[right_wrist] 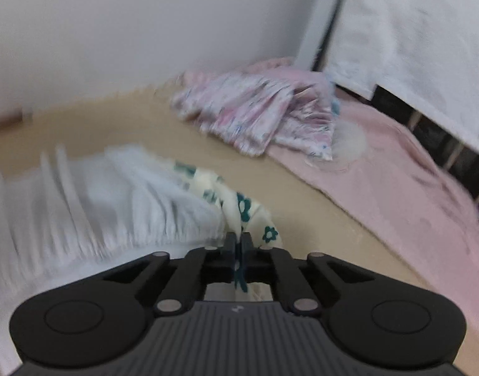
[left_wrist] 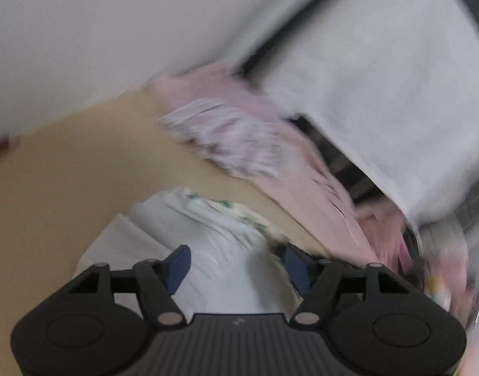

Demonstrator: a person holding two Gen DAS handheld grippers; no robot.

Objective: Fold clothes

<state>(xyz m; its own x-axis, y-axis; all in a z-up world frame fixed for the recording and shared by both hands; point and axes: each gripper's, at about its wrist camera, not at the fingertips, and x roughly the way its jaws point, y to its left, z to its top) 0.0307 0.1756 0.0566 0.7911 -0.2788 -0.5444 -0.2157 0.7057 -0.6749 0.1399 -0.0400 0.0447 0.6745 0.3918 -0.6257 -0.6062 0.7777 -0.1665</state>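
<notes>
Cloth could slip away. The right hand-held gripper point(right_wrist: 238, 244) pinches only a thin bit of the flowered white garment point(right_wrist: 120, 194), which lies on the tan bed point(right_wrist: 302, 194). The left hand-held gripper point(left_wrist: 236, 266) is spread wide above it (holding nothing). A hard tug may undo the fold.

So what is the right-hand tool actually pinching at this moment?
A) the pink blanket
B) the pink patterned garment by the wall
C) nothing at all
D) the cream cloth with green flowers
D: in the right wrist view, the right gripper has its fingers closed together on the cream cloth with green flowers, which runs between them.
</notes>
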